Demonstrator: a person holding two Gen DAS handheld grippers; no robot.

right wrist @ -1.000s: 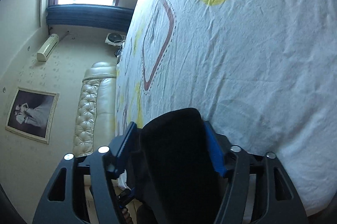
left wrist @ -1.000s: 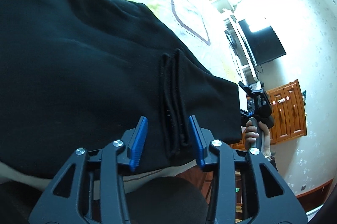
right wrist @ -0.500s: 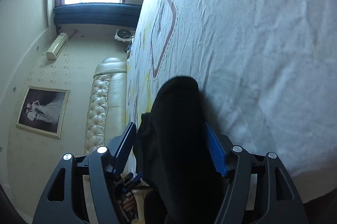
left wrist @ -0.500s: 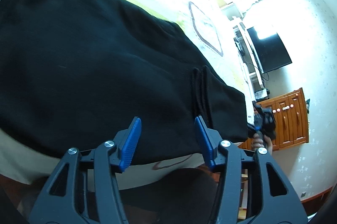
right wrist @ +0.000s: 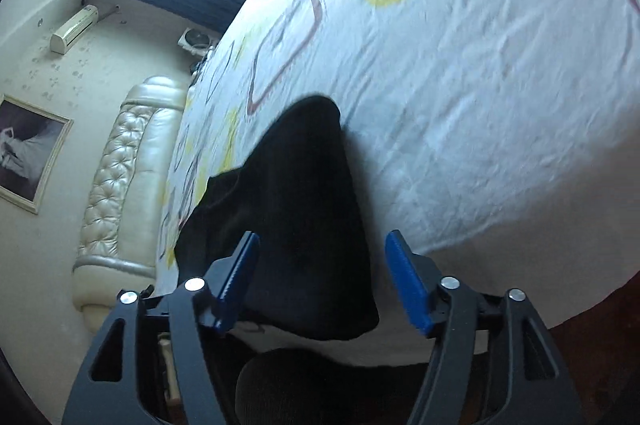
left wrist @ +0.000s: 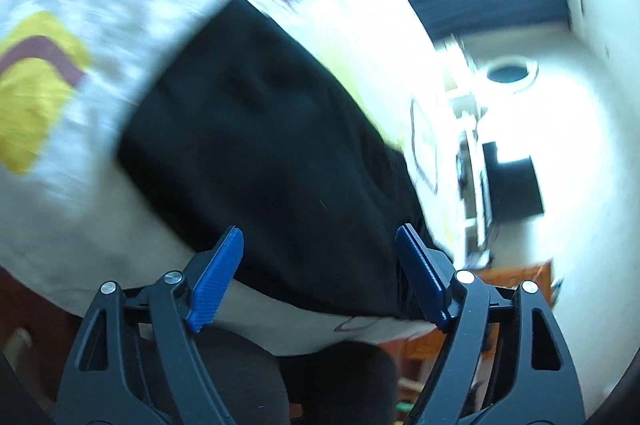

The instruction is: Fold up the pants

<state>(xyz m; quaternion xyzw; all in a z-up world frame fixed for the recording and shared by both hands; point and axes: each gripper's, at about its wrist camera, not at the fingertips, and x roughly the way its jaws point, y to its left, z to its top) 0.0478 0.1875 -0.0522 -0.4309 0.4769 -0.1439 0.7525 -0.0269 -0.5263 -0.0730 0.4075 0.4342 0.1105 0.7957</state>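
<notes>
Black pants [left wrist: 272,161] are laid flat on the patterned bed sheet [right wrist: 480,105].
A television [left wrist: 514,181] is shown only by the left view, a headboard [right wrist: 120,185] only by the right; the left gripper [left wrist: 320,277] is opening and empty, and the right gripper [right wrist: 322,277] is spread and empty.

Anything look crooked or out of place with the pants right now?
Nothing stands out. The black pants lie folded near the edge of the patterned bedsheet, free of both grippers. One end humps up slightly.

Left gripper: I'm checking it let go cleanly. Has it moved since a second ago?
Yes. The left gripper has slid away from the cuff along the black pants, toward the yellow patch on the bedsheet; its jaws are opening.
</notes>
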